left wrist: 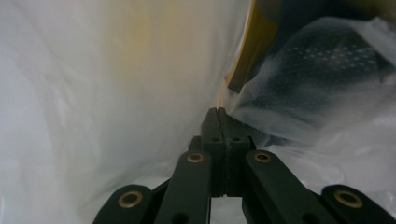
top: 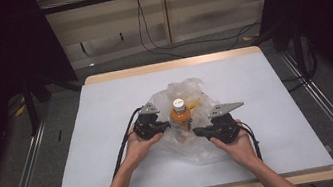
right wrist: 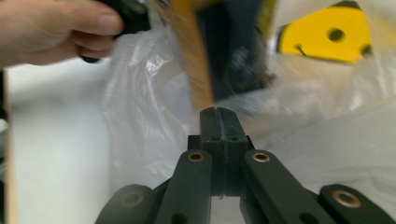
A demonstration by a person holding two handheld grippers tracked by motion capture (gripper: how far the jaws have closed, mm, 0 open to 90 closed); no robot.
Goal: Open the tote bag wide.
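On the table (top: 110, 133), which has a pale sheet over it, a clear plastic bag (top: 198, 144) lies crumpled near the middle. A bottle (top: 181, 116) with orange liquid and a white cap stands upright in the bag, between the two grippers.

The left gripper (top: 163, 124) comes from the left side of the bottle, and its tip is at the plastic just beside the bottle. In the left gripper view the two black jaws are pressed together, with no gap between them, and the tip (left wrist: 217, 112) sits against the folds of the bag (left wrist: 116, 93). It looks like a thin layer of plastic is pinched there, but the view is too close and hazy to be sure. A yellow edge (left wrist: 247, 51) shows through the plastic above the tip.

The right gripper (top: 197, 131) comes from the right side, low, and its tip is at the bag close to the foot of the bottle. In the right gripper view its jaws are also together (right wrist: 218, 112), and the plastic (right wrist: 140, 107) is directly in front of them. Behind the plastic there is something dark with a yellow-brown edge (right wrist: 229, 51), blurred, and a yellow piece with a round hole (right wrist: 327, 35). The person's left hand (right wrist: 51, 28) is at the upper left of this view, holding its gripper.
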